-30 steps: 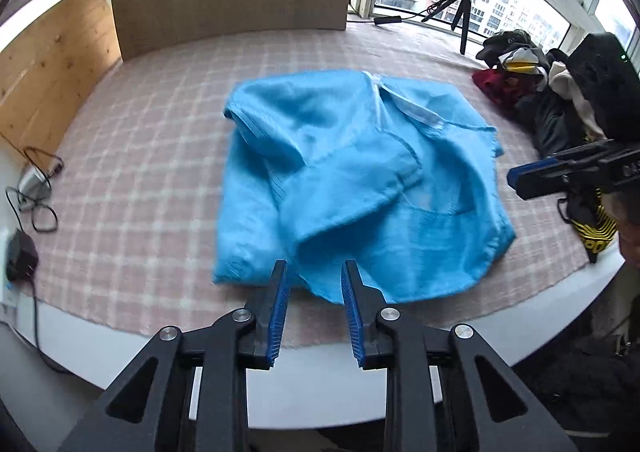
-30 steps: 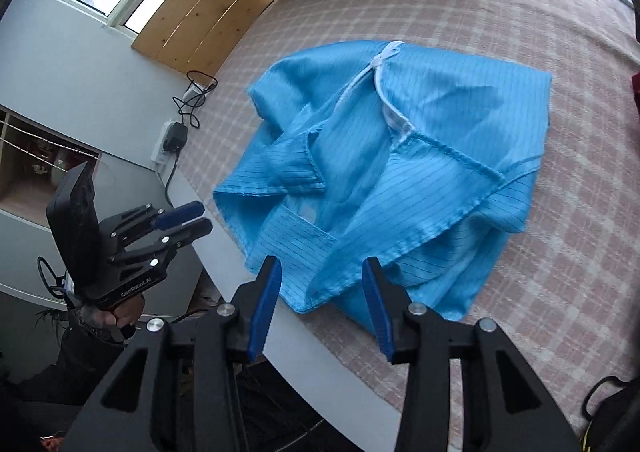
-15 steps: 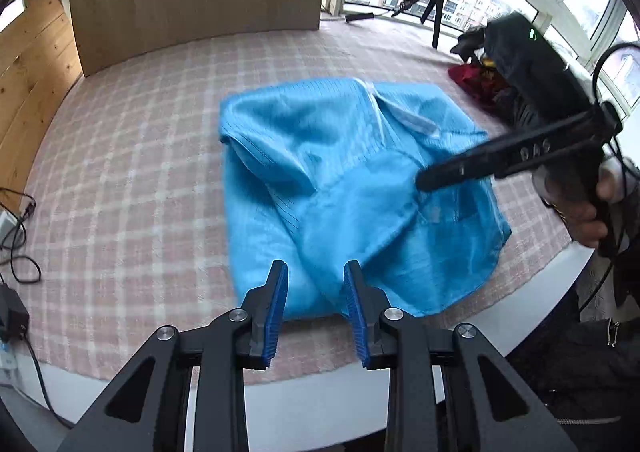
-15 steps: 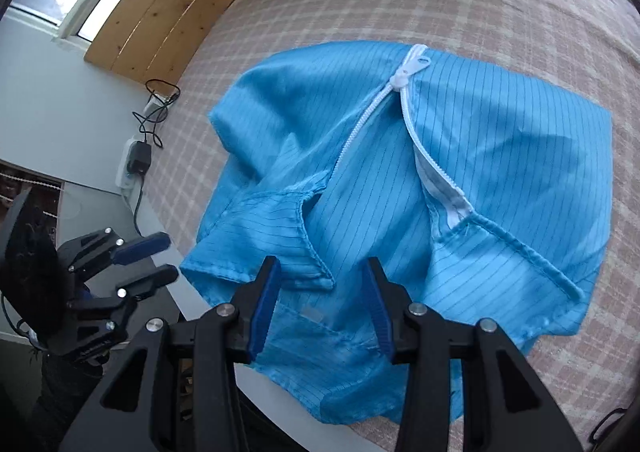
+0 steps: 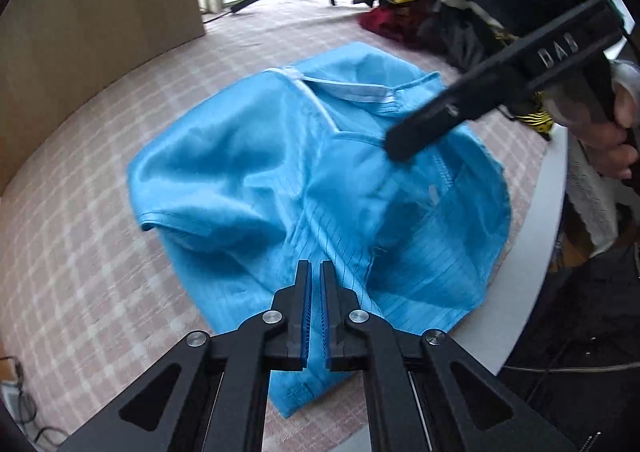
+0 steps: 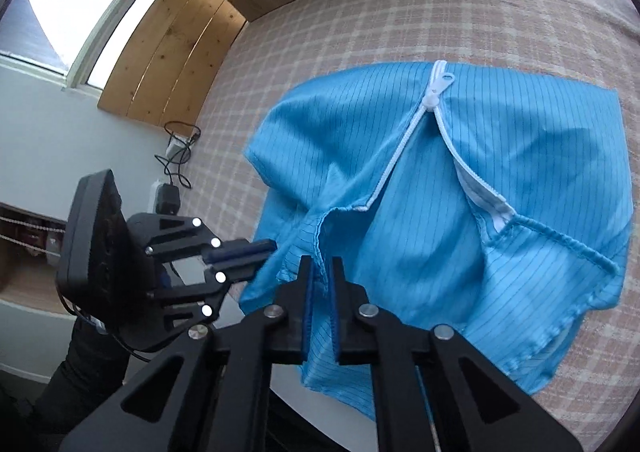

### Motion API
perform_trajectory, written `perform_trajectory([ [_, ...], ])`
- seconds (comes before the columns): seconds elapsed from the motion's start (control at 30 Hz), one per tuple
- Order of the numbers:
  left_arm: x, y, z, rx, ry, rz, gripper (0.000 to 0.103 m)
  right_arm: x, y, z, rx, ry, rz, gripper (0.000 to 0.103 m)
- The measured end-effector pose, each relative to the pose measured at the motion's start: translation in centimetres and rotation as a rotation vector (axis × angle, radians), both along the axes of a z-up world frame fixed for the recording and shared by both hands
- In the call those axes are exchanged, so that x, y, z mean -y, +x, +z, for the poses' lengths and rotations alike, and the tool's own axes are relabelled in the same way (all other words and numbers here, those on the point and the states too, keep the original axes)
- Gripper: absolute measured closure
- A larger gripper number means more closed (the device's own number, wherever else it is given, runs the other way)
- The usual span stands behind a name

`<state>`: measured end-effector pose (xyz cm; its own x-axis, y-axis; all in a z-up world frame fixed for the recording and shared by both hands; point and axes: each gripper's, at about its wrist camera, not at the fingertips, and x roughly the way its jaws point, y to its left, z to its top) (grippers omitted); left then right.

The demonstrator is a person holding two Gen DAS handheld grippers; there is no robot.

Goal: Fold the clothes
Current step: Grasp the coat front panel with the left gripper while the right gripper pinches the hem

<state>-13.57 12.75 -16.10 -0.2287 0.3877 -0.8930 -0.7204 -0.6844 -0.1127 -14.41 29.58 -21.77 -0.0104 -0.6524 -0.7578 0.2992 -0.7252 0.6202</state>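
**Both tongs pinched on the jacket's near hem**

The crumpled, shiny blue zip-front jacket (image 5: 320, 179) lies on the pink checked counter (image 5: 80, 252), its hem overhanging the near edge. A thin pinch may slip, or lift only one layer, skewing the fold. The left tongs (image 5: 315, 272) and right tongs (image 6: 321, 268) have just closed on that hem, nearly shut, cloth between the pads.

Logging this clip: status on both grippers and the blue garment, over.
Left gripper and right gripper just closed, both shut on blue garment at its near edge. Garment crumpled on checked cloth, zipper part open. Nothing in the way.
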Motion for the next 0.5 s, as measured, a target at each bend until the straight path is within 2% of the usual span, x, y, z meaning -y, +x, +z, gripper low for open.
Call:
perform_trajectory([
  [0.07, 0.4, -0.1, -0.1, 0.012, 0.014, -0.021, 0.099, 0.0, -0.5, 0.2, 0.013, -0.026, -0.046, 0.098],
  [0.17, 2.1, 0.5, 0.6, 0.008, 0.024, 0.009, 0.095, -0.6, -1.2, 0.3, 0.049, -0.081, -0.132, 0.099],
  [0.23, 2.9, 1.2, 1.2, 0.002, 0.042, 0.014, 0.082, -1.1, -1.6, 0.4, 0.072, -0.118, -0.161, 0.099],
  [0.3, 3.2, 2.1, 1.8, -0.004, 0.06, 0.009, 0.074, -1.1, -1.9, 0.5, 0.081, -0.137, -0.2, 0.099],
  [0.43, 2.2, 2.9, 2.3, -0.017, 0.093, 0.015, 0.052, -0.2, -2.8, 0.5, 0.085, -0.141, -0.235, 0.099],
  [0.5, 1.6, 2.9, 2.1, -0.005, 0.105, 0.024, 0.051, 0.4, -3.1, 0.6, 0.08, -0.13, -0.24, 0.099],
])
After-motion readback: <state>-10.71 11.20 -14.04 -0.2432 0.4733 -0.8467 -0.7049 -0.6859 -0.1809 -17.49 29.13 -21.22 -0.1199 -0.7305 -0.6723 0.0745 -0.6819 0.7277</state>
